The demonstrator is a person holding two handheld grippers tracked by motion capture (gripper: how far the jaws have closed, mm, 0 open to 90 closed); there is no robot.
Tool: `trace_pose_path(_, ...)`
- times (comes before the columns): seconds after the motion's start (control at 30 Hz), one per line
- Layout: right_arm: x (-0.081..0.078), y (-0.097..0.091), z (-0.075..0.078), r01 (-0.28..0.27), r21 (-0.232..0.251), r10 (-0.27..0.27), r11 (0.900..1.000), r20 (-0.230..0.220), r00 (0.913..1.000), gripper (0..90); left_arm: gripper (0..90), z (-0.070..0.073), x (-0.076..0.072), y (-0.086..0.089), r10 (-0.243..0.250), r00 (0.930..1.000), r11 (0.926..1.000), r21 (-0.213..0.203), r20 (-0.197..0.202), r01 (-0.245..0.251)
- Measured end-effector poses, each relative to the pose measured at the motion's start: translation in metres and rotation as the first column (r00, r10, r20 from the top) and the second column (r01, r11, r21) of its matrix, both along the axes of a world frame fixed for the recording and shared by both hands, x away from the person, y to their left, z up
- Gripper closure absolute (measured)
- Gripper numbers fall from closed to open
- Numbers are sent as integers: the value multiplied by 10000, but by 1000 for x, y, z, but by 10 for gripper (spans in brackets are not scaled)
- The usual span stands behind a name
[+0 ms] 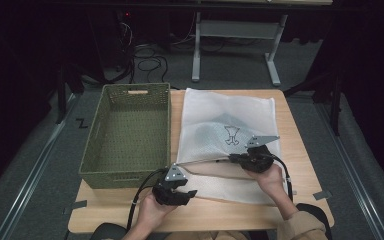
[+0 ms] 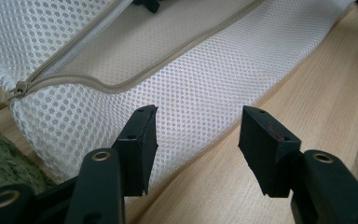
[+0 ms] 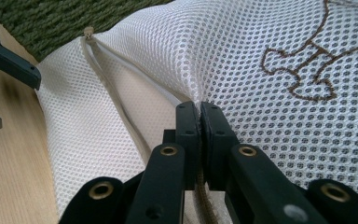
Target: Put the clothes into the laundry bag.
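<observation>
Zipper mouth of the white mesh laundry bag already parted, nothing yet taken out or put in.

Your right tool, at centre right of the high view, is clamped on the upper lip of the bag's opening and lifts it; your left tool, lower centre, stands with its jaws apart and empty just short of the lower lip, so I judge that second grasp is what remains before the mouth is properly spread. The bag lies flat on the light wooden tabletop, its far edge near the table's back rim. The green woven basket at centre left sits just beside the bag's left edge, crowding that side; bare wood along the bottom and right gives you room.
</observation>
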State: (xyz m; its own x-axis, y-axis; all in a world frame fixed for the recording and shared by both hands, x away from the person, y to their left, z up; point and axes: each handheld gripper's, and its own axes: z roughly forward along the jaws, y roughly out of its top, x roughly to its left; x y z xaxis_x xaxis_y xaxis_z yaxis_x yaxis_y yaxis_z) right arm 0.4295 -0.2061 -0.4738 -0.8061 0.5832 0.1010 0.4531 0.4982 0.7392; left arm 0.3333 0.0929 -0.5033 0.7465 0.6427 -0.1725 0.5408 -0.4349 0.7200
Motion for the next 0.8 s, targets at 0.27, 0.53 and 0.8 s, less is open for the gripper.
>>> trace_pose_path(0.27,1,1,-5,-66,-147,64,9999,-135,9999,874,464,-1,-1,-1,-9,10000,10000,-48,-62,9)
trace_pose_path(0.53,2,2,-10,-22,-227,16,9997,-283,9996,872,456,-3,0,-1,-31,9999,10000,-68,-135,30)
trace_pose_path(0.8,7,6,-16,-25,-418,1,9991,-562,9984,872,455,-3,-2,0,55,9999,9999,-115,-106,-56)
